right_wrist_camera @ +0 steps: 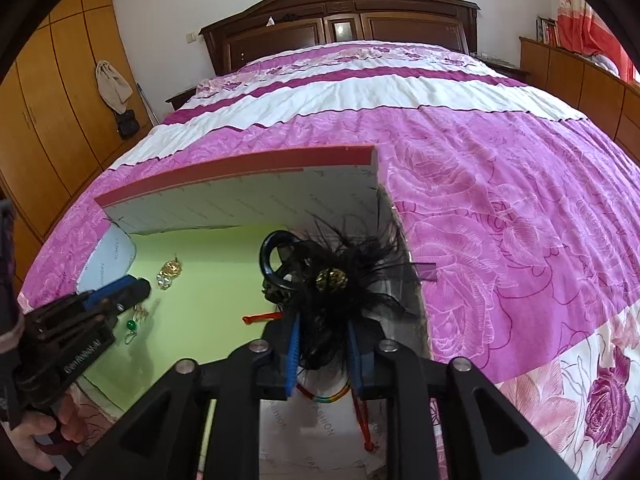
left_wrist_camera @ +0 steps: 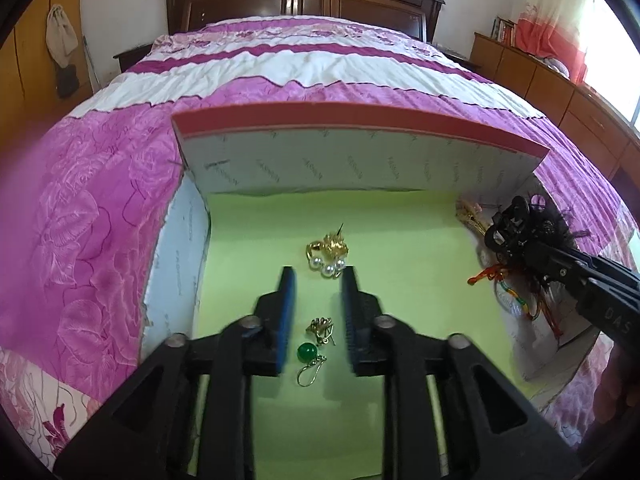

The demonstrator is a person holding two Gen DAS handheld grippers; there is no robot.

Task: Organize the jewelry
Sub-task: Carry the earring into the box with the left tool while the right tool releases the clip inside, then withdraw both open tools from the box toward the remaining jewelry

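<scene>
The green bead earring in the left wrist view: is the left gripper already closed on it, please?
No, the left gripper is open, and the green bead earring lies untouched on the green mat between its pads.

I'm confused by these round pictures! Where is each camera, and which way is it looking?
Left wrist: rides the left gripper, facing the headboard over the green box floor; open blue-padded fingers show.
Right wrist: rides the right gripper, facing likewise; fingers clamp a black feathered hair clip.
Shared: gold pearl brooch, green bead earring, each other's gripper.
</scene>
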